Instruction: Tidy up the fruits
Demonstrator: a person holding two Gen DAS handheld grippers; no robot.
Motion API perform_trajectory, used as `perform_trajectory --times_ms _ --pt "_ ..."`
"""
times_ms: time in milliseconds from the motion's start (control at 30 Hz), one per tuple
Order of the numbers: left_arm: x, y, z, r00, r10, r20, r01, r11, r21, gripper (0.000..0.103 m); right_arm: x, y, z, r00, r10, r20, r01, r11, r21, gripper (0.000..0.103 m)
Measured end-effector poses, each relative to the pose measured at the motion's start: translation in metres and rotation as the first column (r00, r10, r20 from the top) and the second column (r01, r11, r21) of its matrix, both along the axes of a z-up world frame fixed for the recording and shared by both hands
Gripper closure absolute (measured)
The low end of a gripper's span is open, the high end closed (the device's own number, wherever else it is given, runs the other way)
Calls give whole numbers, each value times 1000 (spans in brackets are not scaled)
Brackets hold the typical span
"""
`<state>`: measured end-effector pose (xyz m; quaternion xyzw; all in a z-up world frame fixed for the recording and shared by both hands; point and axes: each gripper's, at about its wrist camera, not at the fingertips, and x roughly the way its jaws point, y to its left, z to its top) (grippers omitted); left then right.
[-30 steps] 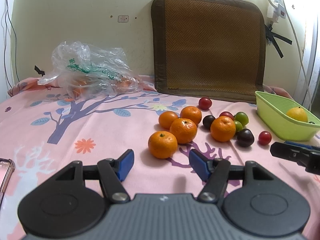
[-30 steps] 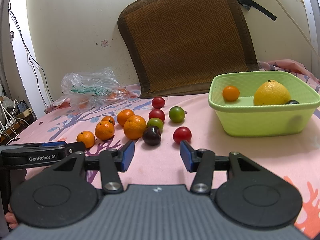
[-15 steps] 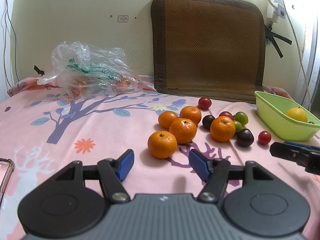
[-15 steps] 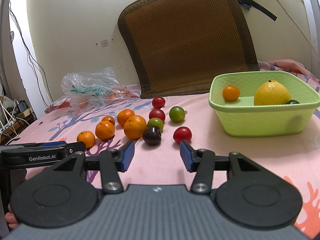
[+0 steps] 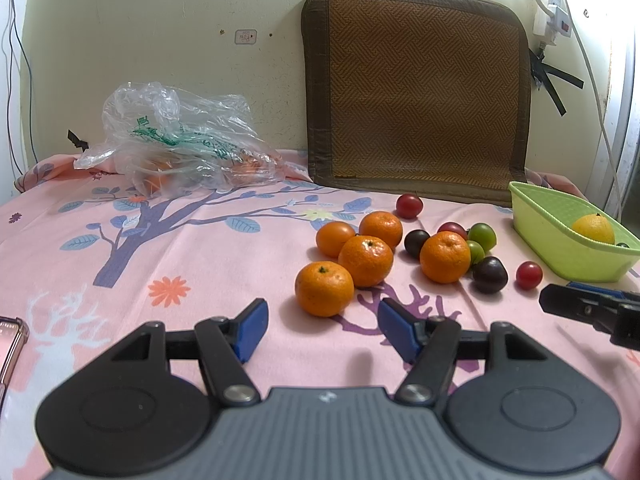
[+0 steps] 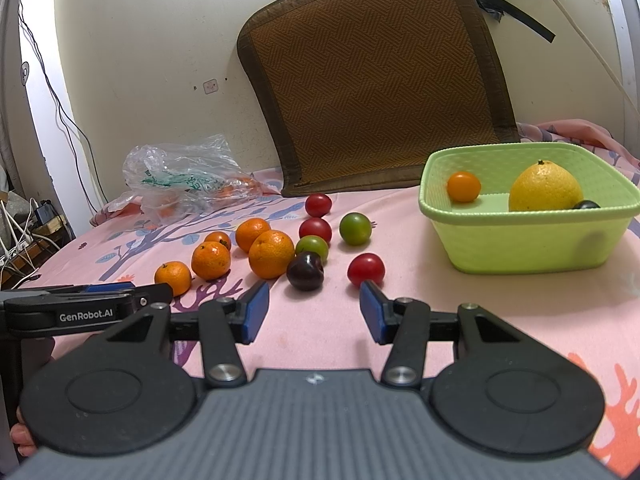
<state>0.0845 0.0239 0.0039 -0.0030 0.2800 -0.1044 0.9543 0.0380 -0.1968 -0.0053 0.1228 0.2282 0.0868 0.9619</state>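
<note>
We hold our left gripper [image 5: 322,326] wide open and empty, low over the pink cloth [image 5: 200,248], just in front of the nearest tangerine [image 5: 324,289]. Our right gripper [image 6: 313,309] is wide open and empty too, close to a red plum [image 6: 366,269]. The green basket [image 6: 520,244] holds a yellow citrus fruit [image 6: 545,188] and a small orange fruit [image 6: 463,187].
</note>
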Motion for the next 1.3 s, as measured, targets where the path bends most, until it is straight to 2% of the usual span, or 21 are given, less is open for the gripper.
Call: perform_trajectory --times_ms 533,633,900,1000,1167,1267,1300 --pt "0 1 0 1000 -9 -2 9 1000 -10 40 0 1 -1 1000 1 -1 -1 1000 -7 50" --pt "2 0 2 1000 -29 1 29 999 -19 35 3 8 1 999 28 -19 -28 999 -38 50" --pt "23 -9 5 998 -66 -5 66 997 26 35 16 22 10 996 89 14 -85 983 -165 50" --pt "32 -8 0 997 -60 -40 61 998 31 35 29 23 9 996 88 6 -85 976 -203 51" --pt "39 -7 -1 997 -56 -54 57 998 19 38 46 27 7 993 116 -21 -117 963 -241 51" --pt "45 -7 -3 995 -59 -80 60 998 14 47 52 37 3 990 133 -39 -139 943 -301 51" --pt "47 -6 -4 994 -60 -90 61 998 12 54 55 40 1 990 133 -56 -144 937 -319 51"
